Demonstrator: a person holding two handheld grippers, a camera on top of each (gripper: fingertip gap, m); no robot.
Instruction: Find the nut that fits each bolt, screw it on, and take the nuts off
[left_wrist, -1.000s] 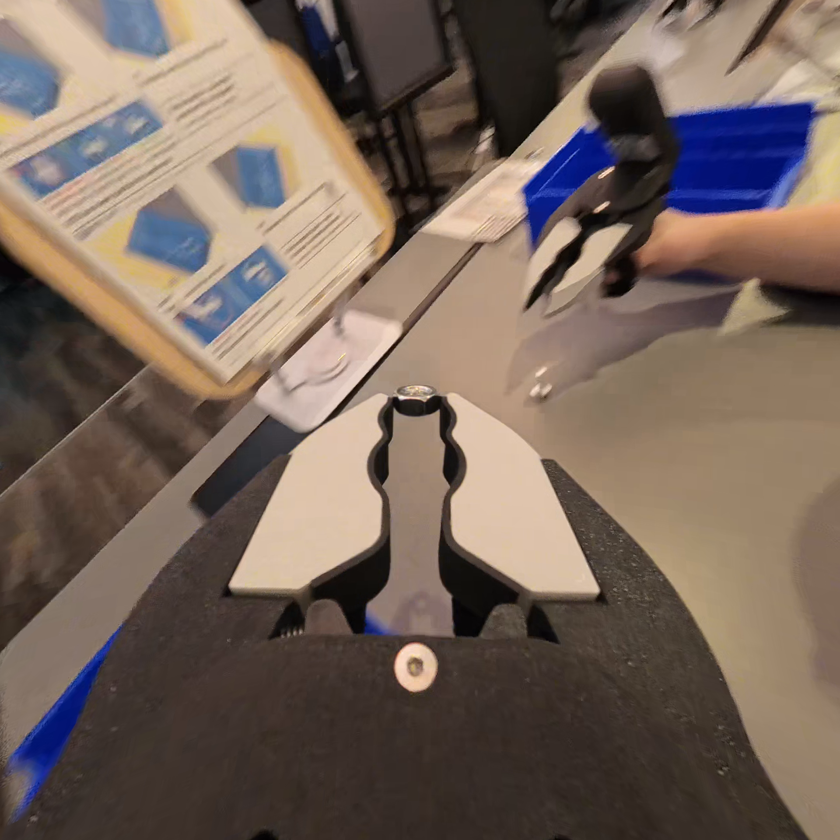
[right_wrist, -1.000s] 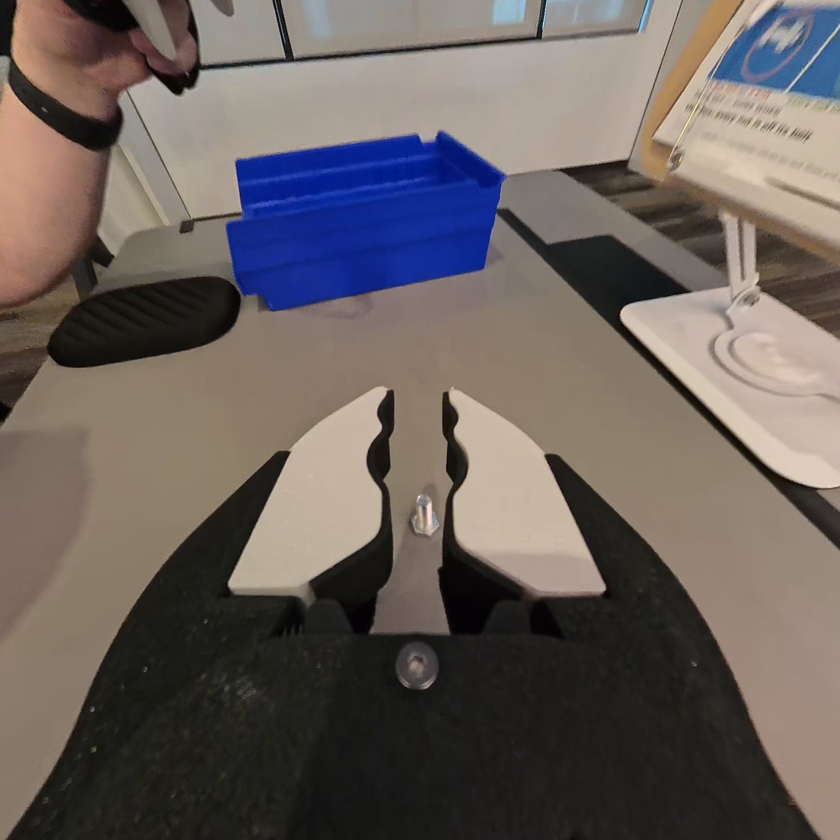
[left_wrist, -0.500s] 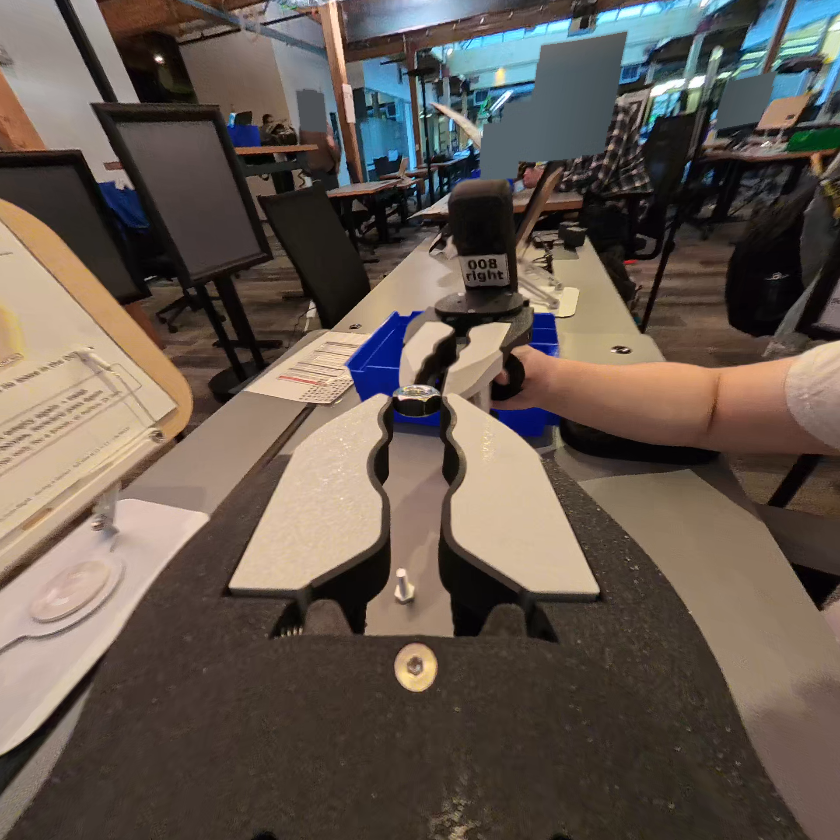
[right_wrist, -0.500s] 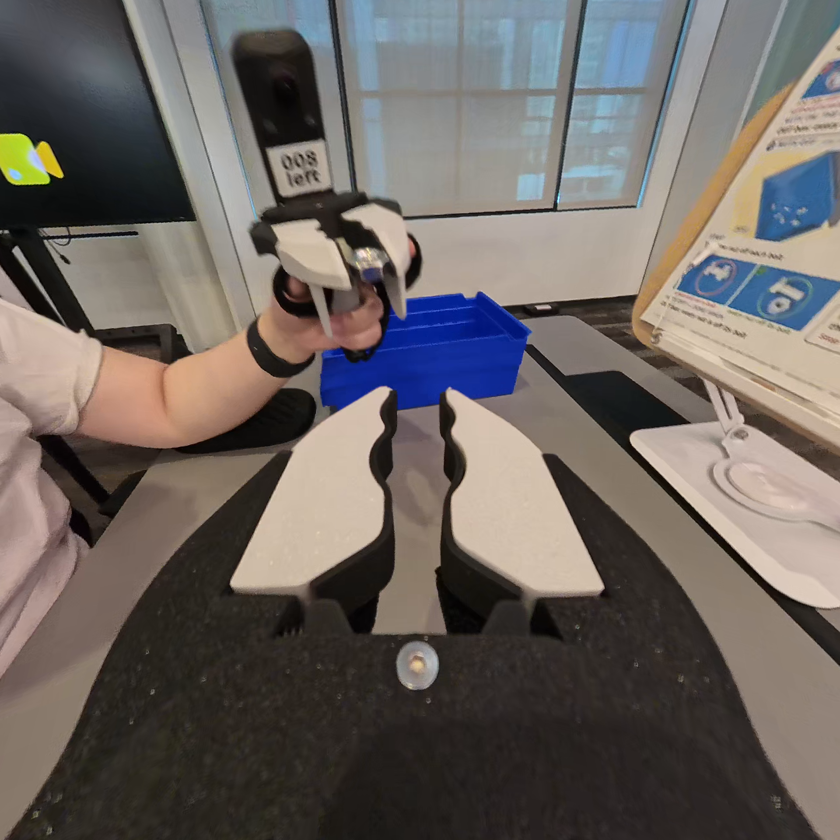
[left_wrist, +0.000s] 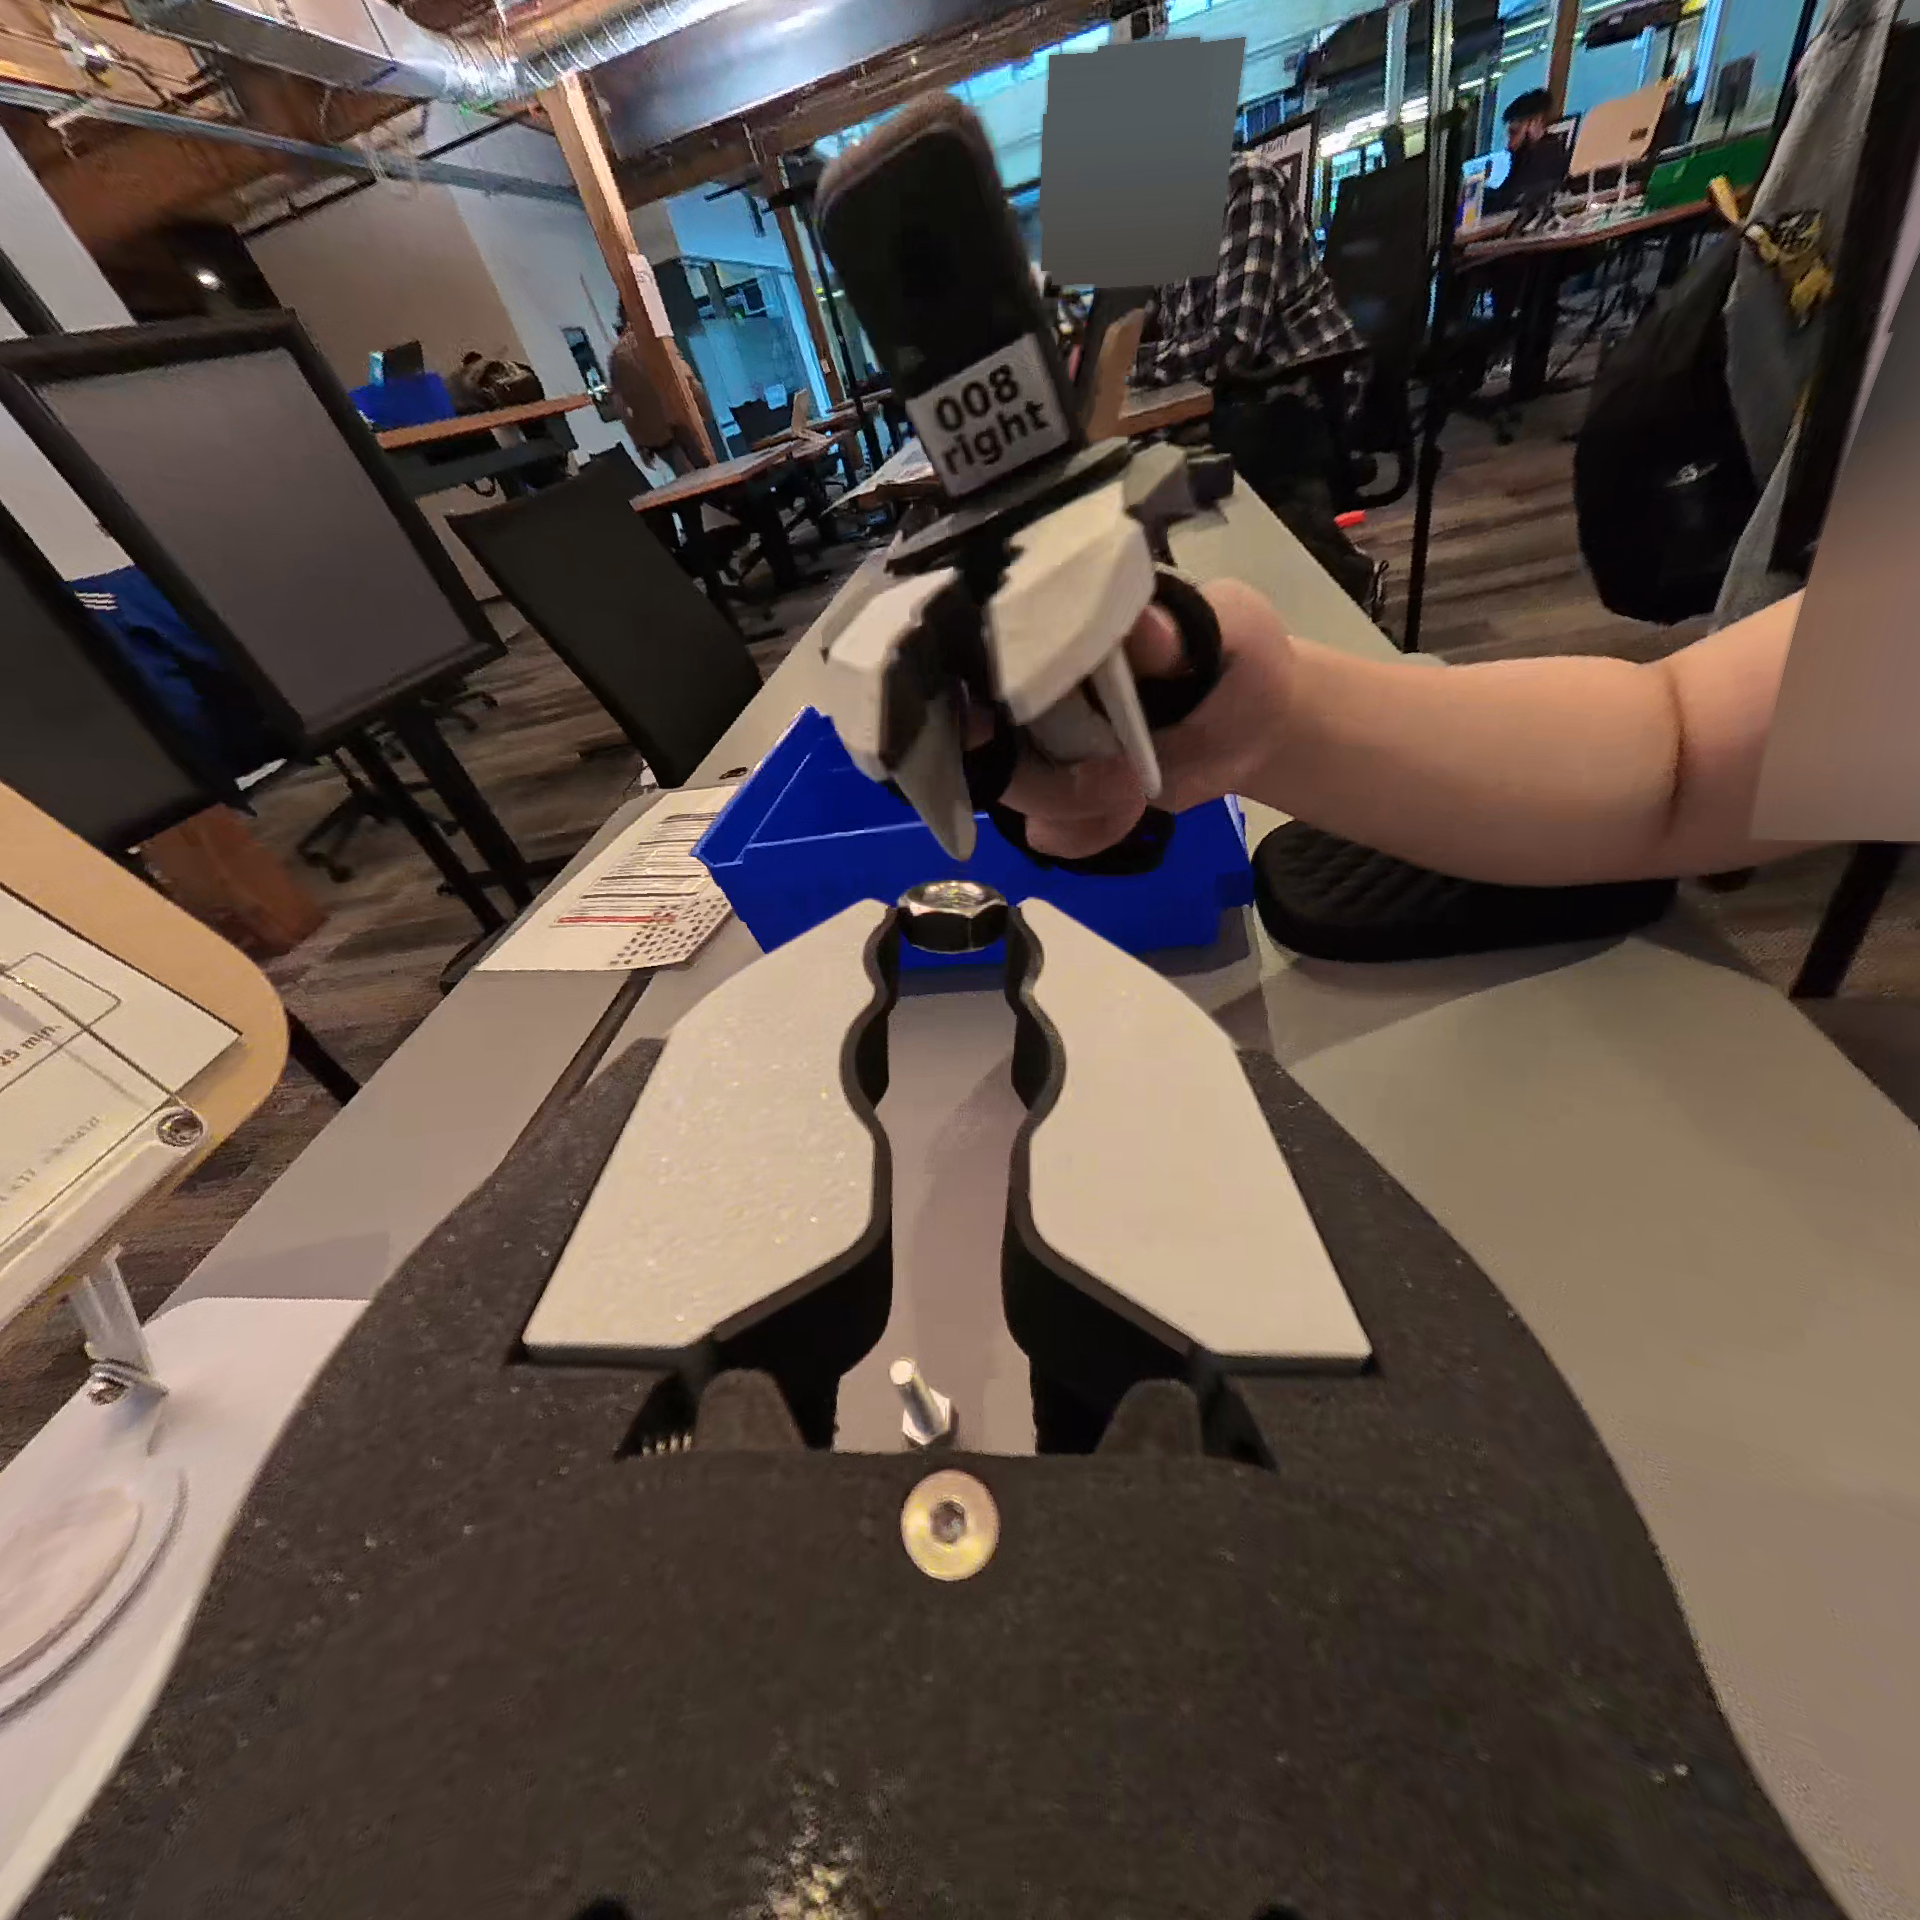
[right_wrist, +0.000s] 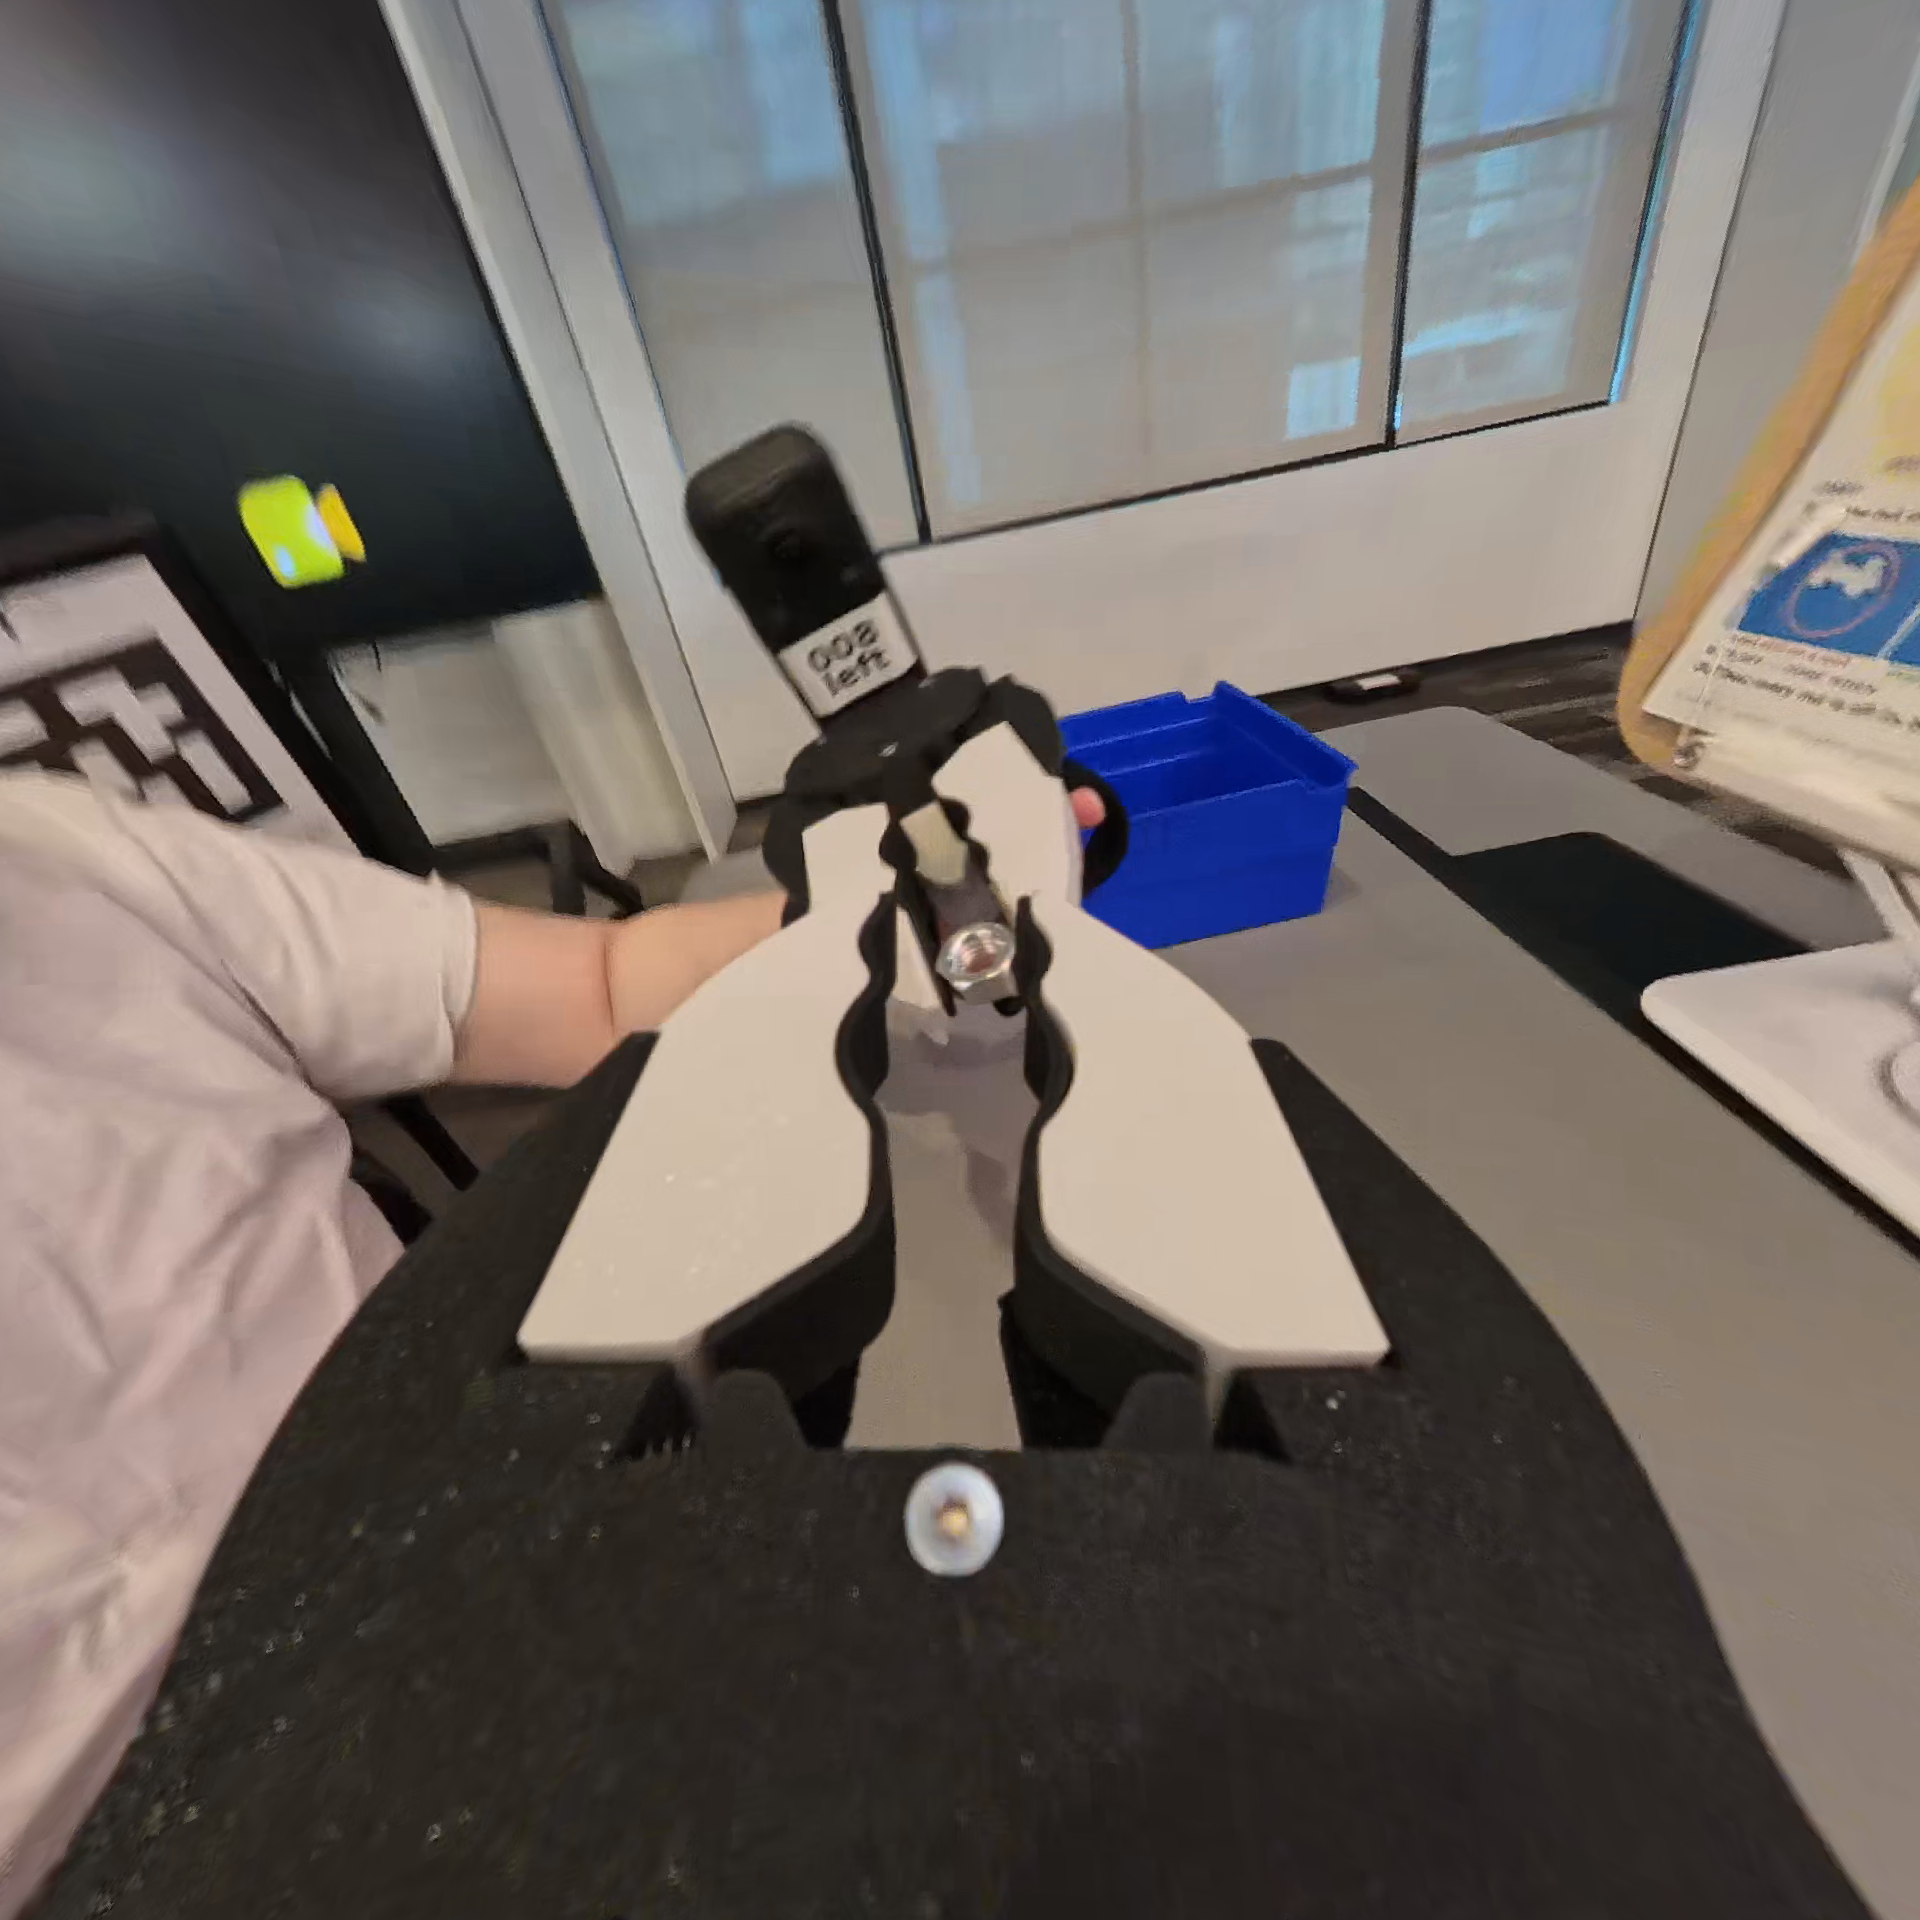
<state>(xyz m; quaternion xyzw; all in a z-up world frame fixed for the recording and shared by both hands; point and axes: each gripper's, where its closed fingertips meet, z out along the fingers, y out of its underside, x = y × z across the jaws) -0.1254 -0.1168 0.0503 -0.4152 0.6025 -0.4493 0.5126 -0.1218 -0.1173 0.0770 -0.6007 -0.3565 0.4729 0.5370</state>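
Note:
My left gripper (left_wrist: 951, 925) is shut on a silver hex nut (left_wrist: 949, 914), pinched at its fingertips and held in the air above the grey table (left_wrist: 1558, 1195). A small silver bolt (left_wrist: 923, 1403) stands on its head on the table below, seen through the gap at the finger bases. My right gripper (left_wrist: 1049, 810) is open and empty, just beyond and above the nut with its fingertips pointing down. In the right wrist view, the right gripper (right_wrist: 956, 925) faces the left gripper (right_wrist: 982, 971), and the nut (right_wrist: 977, 961) shows in line with the open tips.
A blue bin (left_wrist: 831, 852) (right_wrist: 1216, 821) stands at the table's far end beside a black ribbed pad (left_wrist: 1455, 894). An instruction board on a white stand (left_wrist: 94, 1091) (right_wrist: 1818, 644) sits at one side. A printed sheet (left_wrist: 634, 904) lies near the bin. Only a small space, under 4 cm, lies between the two pairs of fingers.
Both grippers have lifted off the table and turned to face each other. The right gripper has left the bolt on the table and come close to the nut in the left gripper.

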